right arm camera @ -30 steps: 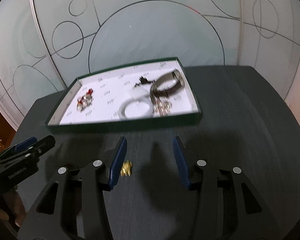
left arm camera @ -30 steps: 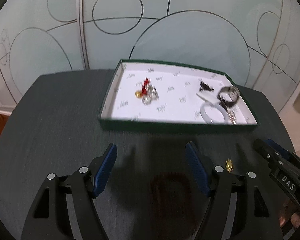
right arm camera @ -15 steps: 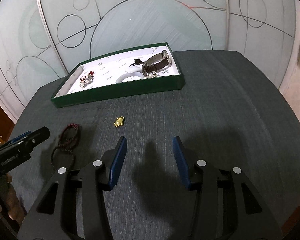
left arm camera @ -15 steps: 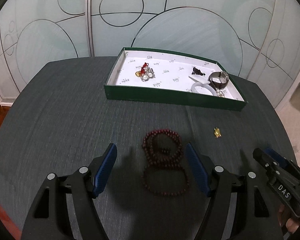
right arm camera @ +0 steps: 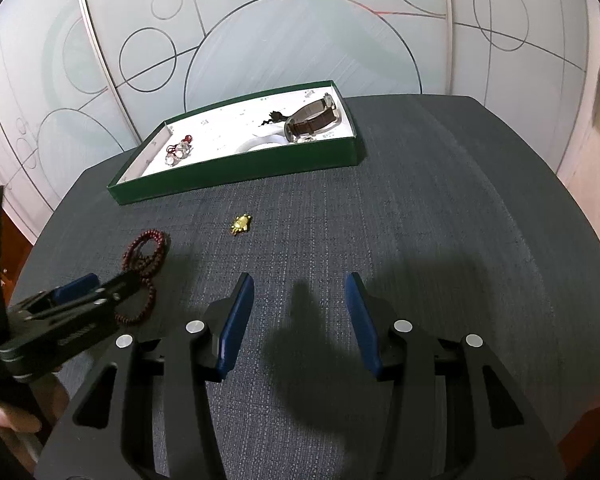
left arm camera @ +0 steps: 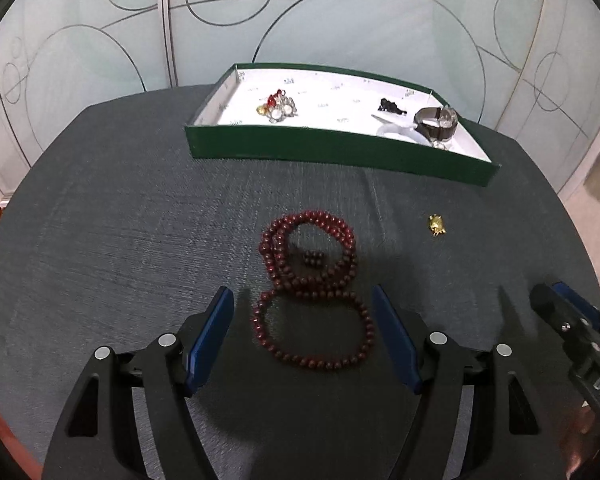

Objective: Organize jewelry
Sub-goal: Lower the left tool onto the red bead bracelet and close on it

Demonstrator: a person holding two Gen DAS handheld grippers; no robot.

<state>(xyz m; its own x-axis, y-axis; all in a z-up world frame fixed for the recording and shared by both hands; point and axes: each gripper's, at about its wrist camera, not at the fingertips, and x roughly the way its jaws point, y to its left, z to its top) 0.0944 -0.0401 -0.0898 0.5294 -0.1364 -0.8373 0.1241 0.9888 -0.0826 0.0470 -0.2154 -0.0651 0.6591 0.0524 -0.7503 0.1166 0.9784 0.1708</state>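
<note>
A dark red bead necklace (left arm camera: 312, 292) lies coiled in a figure eight on the dark table, its near loop between the open fingers of my left gripper (left arm camera: 302, 300). It also shows in the right wrist view (right arm camera: 146, 256), partly behind the left gripper (right arm camera: 80, 292). A small gold charm (left arm camera: 436, 225) lies to the right of the necklace, also in the right wrist view (right arm camera: 241, 225). My right gripper (right arm camera: 300, 284) is open and empty above bare table. A green tray (left arm camera: 332, 152) at the back holds a watch (left arm camera: 436, 124), a white bangle (right arm camera: 260, 145) and small trinkets (left arm camera: 278, 106).
The round table (right arm camera: 460, 220) has a dark woven top and drops off at left, right and front. A frosted glass wall with circle patterns (left arm camera: 340, 32) stands close behind the tray. The right gripper's tip (left arm camera: 560, 320) shows low right in the left wrist view.
Both grippers have pulled back from the tray toward the table's near side. The necklace has come into view and now sits between the left gripper's fingers. Both grippers stay open.
</note>
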